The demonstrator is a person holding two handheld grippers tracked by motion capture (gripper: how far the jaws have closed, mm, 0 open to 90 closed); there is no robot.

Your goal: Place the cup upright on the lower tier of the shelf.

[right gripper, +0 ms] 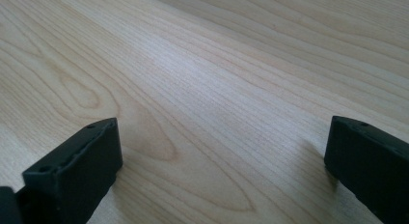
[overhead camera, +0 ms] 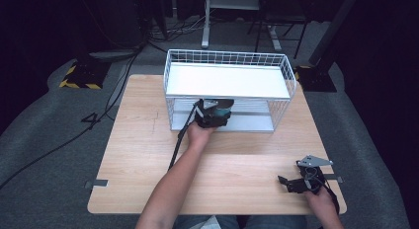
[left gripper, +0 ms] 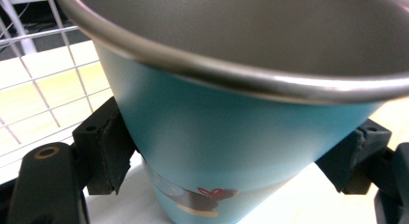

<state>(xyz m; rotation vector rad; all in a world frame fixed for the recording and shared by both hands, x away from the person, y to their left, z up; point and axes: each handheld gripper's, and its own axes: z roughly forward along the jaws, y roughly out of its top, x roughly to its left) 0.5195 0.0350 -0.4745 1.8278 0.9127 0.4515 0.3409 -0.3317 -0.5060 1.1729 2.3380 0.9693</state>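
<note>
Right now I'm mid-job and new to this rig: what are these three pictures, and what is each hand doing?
There is no robot here. A person holds a two-jaw gripper in each hand at a wooden table.

The high view looks down from above. The left gripper reaches into the lower level of a white wire rack. The right gripper rests near the table's front right corner.

The left gripper view rides on that gripper: its jaws are clamped on a blue cup with a metal rim, the rack's wire beside it.

The right gripper view looks along its own jaws, which stand wide apart over bare wood, holding nothing.
</note>
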